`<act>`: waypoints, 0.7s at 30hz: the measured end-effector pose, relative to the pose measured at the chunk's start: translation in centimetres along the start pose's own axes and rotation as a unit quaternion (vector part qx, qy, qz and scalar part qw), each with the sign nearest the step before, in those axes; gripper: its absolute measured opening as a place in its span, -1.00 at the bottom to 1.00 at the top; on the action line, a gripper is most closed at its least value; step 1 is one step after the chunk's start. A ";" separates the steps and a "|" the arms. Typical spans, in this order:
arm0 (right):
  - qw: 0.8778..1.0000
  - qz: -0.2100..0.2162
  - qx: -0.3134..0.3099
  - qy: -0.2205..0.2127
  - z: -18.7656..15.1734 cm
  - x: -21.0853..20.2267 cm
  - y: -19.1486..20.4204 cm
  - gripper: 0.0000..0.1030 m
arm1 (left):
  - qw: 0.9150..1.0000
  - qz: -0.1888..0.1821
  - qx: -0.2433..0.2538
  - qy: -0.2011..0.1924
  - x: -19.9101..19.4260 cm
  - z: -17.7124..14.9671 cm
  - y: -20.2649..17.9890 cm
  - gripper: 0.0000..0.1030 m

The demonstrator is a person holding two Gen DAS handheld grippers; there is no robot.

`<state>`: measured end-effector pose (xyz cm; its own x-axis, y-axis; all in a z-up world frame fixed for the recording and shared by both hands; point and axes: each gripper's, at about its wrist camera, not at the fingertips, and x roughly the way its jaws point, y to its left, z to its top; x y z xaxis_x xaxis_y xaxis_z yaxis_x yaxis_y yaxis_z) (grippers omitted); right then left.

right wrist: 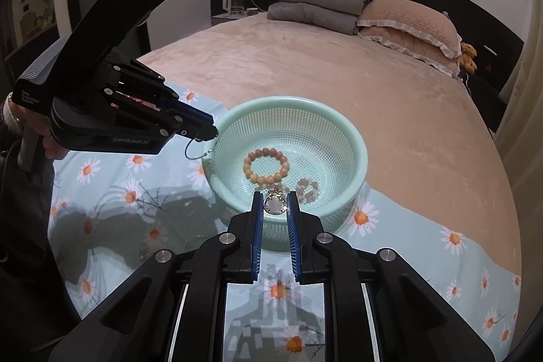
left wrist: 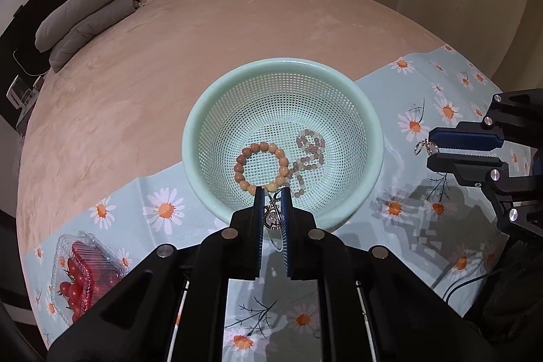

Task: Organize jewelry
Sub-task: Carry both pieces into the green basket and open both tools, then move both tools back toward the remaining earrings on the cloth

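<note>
Above the basket (left wrist: 203,111) on the bed | my left hand-held gripper (left wrist: 272,197) pinches a pendant chain (left wrist: 273,219) | my right hand-held gripper (right wrist: 275,204) grips a ring pendant (right wrist: 274,205) | both poised over the bracelets (right wrist: 266,167), likely for dropping in.

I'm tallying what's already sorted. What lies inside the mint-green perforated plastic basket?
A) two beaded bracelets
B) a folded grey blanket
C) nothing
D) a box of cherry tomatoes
A: an orange-tan round-bead bracelet and a paler small-bead bracelet lie on the floor of the mint-green perforated plastic basket.
</note>
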<state>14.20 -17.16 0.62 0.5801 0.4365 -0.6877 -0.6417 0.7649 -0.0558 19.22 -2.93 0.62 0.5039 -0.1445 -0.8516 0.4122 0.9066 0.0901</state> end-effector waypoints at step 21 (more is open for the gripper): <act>0.999 -0.027 0.021 0.005 0.5 4.6 -1.3 0.31 | 1.000 0.008 -0.021 -0.016 1.2 -0.6 2.5 0.56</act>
<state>17.96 -15.88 -2.07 0.6084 0.3888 -0.6919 -0.5876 0.8067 -0.0634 20.41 -0.63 -0.48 0.5342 -0.1408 -0.8336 0.3711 0.9250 0.0815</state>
